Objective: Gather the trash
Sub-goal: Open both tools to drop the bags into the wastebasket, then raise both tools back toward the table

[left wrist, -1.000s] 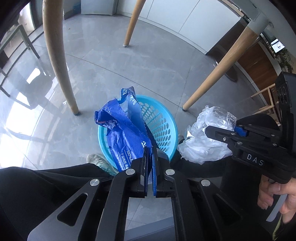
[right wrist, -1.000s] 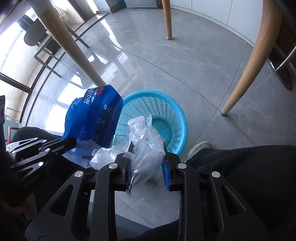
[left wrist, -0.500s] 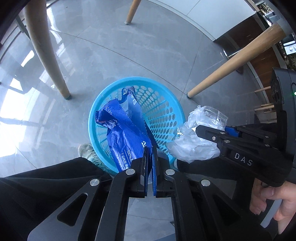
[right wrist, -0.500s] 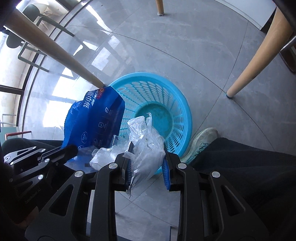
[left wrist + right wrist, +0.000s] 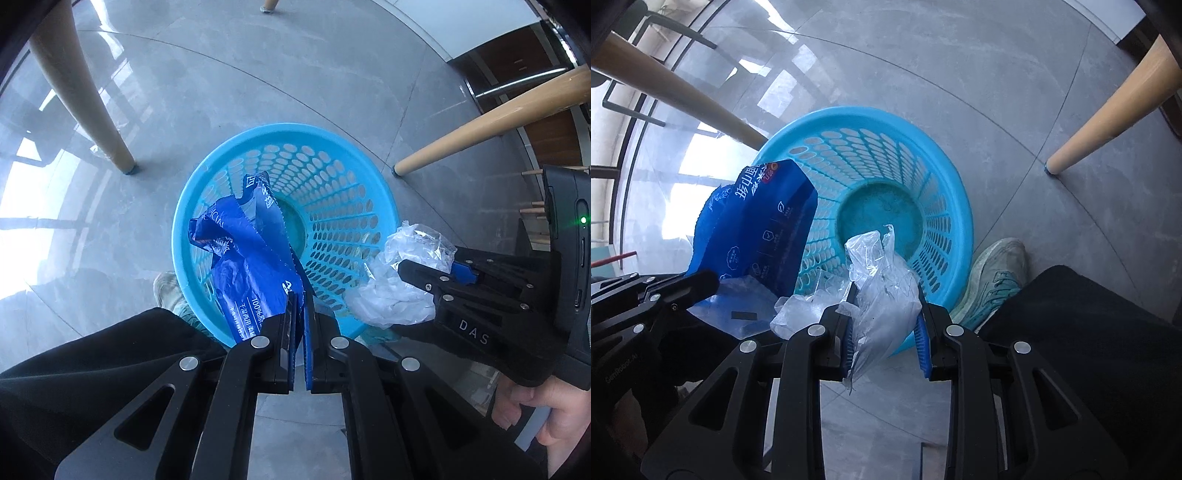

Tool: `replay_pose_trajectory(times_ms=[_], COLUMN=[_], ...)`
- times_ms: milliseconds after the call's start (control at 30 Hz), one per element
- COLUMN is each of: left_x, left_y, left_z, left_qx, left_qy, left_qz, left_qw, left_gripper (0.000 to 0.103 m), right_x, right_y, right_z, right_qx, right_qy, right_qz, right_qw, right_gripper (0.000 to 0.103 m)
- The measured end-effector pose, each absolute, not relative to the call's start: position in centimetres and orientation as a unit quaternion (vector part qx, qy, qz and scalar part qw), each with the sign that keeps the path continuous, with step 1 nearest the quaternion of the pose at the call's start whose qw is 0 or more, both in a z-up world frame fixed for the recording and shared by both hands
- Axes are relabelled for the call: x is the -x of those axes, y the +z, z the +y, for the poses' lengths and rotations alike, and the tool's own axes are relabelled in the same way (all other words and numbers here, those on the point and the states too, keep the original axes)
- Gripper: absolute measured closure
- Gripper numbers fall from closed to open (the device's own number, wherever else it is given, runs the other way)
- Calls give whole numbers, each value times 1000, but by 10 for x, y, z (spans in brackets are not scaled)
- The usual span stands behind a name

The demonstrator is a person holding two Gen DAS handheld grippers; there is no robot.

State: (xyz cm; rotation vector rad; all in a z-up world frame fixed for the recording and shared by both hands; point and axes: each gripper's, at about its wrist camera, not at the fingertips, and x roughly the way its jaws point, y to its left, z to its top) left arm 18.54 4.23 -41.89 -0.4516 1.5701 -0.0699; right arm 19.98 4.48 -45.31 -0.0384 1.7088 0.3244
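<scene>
- The blue wrapper (image 5: 255,258), crumpled and printed with white text, hangs over the near-left part of the mouth of the blue basket (image 5: 332,144); the left gripper (image 5: 300,295) has its jaws closed tight on the wrapper's lower edge.
- The clear plastic bag (image 5: 882,295) is bunched between the blue pads of the right gripper (image 5: 884,306), whose jaws clamp it; it hangs over the basket's near rim, just beside the wrapper.
- In the left wrist view the bag (image 5: 402,280) sits at the basket's right edge, and a hand (image 5: 535,410) grips the right gripper's handle.
- The basket (image 5: 945,177) stands on the grey tiled floor (image 5: 923,74); its perforated wall and solid bottom show nothing inside.
- 2 pale wooden legs (image 5: 85,99) flank the basket, 1 to each side, both clear of it.
- A pale shoe (image 5: 993,273) rests on the floor just beside the basket's rim, and a black trouser leg (image 5: 1089,350) fills the lower corner near it.
- Nothing lies between the 2 pieces of trash and the basket opening.
- Compared with 1 second ago, the basket looks larger and more centred under both grippers, and the view is steeper; the wrapper and bag are gripped as before.
</scene>
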Motion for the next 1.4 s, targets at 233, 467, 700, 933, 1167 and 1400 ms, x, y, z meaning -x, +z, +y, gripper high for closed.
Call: replay_pose_trajectory(times_ms=[233,467,700,933,1167,1400], left_x=[-183,-175,-153,-113,-84,-51], left_y=[-421,-404,-356,-298,-250,-197], left_z=[45,62,70,56,44,50], left_qx=[185,175,187,187,126,141], left_qy=[-27,7,44,56,42,23], left_qz=[700,688,649,606,569,507], left_qw=[690,704,736,771,811,850], left_gripper=[77,64,57,49,46,44], right_x=[-187,-185,-187,-149,-122,-91], right_y=[-459,-450,-397,-328,-270,-199], right_z=[46,26,25,13,-13,-38], right_qx=[5,-25,-54,-49,-54,-53], right_qy=[151,133,153,191,187,207], right_qz=[754,750,730,695,648,592], right_qw=[639,647,664,692,737,777], right_gripper=[56,46,43,28,24,22])
